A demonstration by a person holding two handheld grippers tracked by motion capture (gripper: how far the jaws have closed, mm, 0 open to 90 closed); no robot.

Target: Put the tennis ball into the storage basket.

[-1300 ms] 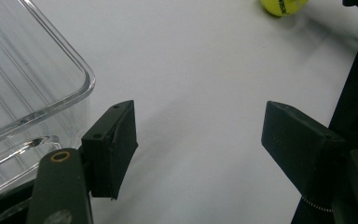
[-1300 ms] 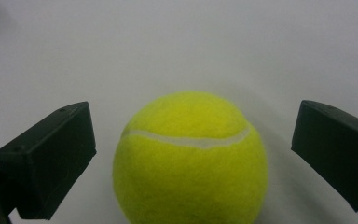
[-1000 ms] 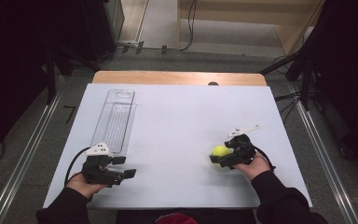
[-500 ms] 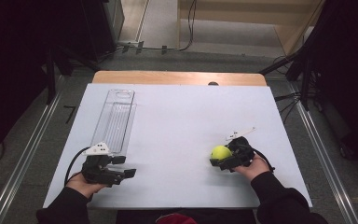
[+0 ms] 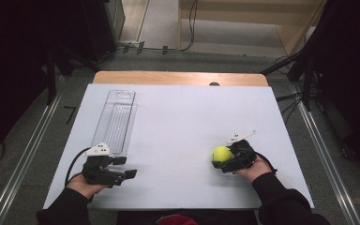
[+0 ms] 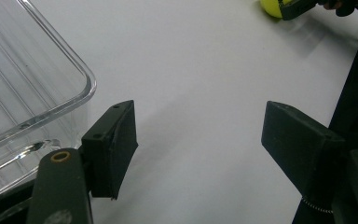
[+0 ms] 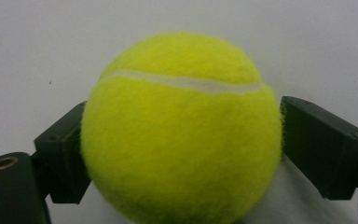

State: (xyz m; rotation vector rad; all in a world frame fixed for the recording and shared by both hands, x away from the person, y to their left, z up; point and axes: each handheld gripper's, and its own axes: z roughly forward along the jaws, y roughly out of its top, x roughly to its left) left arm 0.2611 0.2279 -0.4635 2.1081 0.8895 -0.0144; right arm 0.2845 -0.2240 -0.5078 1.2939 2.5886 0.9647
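Ball: the yellow tennis ball (image 5: 221,153) is sitting on the white table (image 5: 178,126), at the right side near the person's edge, between the right gripper's jaws.
R gripper: the right gripper (image 5: 220,159) is squeezing the ball; its jaws have just been closing, and both pads are pressing on the ball's sides in the right gripper view.
L gripper: the left gripper (image 5: 126,169) is resting on the table w/ jaws wide, nothing between them.
Tray: the clear plastic tray (image 5: 116,119) is lying just beside the L gripper, well apart from the ball.

Right gripper (image 5: 221,158) fingers just closing, now clamped; left gripper (image 5: 124,168) fingers spread wide.
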